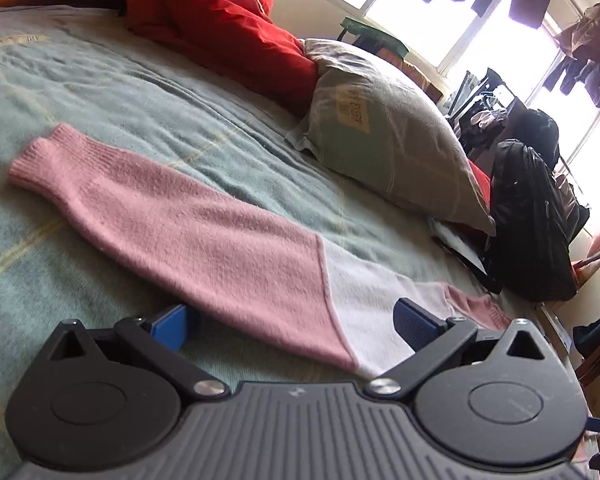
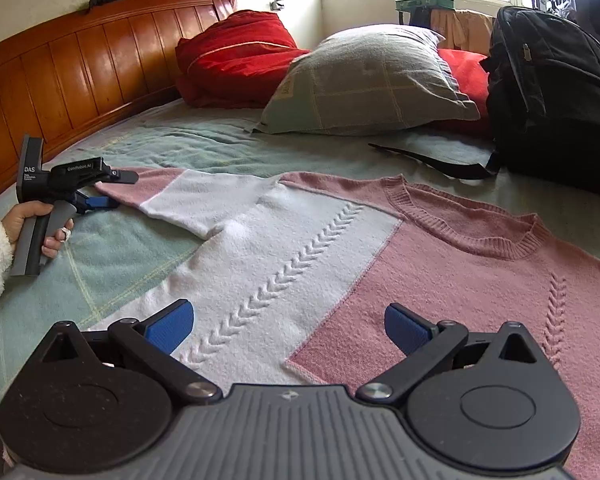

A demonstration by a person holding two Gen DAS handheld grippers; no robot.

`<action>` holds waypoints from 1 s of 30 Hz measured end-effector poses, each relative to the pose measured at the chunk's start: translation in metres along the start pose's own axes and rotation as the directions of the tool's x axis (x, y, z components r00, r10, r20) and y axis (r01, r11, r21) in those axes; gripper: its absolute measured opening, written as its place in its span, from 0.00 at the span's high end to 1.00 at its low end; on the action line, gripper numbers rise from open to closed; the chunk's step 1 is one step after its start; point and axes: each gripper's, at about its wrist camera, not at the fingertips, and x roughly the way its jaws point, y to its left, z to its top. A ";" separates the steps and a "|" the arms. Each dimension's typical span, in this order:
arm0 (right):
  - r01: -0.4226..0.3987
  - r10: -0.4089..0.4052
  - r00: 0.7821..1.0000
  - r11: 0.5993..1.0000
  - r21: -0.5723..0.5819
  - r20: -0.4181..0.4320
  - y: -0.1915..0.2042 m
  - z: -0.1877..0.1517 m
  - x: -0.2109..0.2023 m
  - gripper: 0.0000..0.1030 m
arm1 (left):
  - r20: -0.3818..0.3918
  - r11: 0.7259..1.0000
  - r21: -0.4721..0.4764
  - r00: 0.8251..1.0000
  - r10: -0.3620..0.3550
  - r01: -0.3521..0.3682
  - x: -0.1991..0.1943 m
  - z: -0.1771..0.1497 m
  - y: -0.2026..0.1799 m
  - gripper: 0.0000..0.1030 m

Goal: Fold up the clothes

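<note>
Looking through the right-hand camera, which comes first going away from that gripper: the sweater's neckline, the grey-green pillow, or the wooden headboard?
From the right gripper, open above the sweater's front:
1. The neckline, just ahead and to the right.
2. The grey-green pillow, farther up the bed, near the middle.
3. The wooden headboard, at the back, along the left.

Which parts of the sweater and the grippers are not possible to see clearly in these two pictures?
- Sweater hem: right wrist view, covered by the right gripper body at the bottom edge.
- Its other sleeve: cut off by the right edge of that view.
- Sweater body: left wrist view shows mainly one sleeve; the rest lies behind the left gripper.
- Left gripper's fingers: right wrist view, too small to judge contact with the sleeve.
</note>
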 end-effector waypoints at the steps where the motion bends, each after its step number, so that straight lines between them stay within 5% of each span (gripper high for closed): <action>1: 0.006 -0.006 1.000 1.000 0.001 -0.003 -0.001 0.000 0.001 0.00 | 0.005 1.000 -0.001 1.000 -0.001 0.001 0.002 0.002 0.001 0.01; 18: 0.004 -0.004 1.000 1.000 0.014 -0.007 -0.006 0.002 0.010 0.00 | 0.092 0.998 -0.037 0.994 0.063 -0.060 0.037 0.030 0.011 0.01; 30: -0.010 0.010 1.000 1.000 0.018 0.015 -0.006 0.003 -0.001 0.00 | 0.158 0.997 -0.062 0.987 -0.033 0.043 0.015 0.045 -0.017 0.01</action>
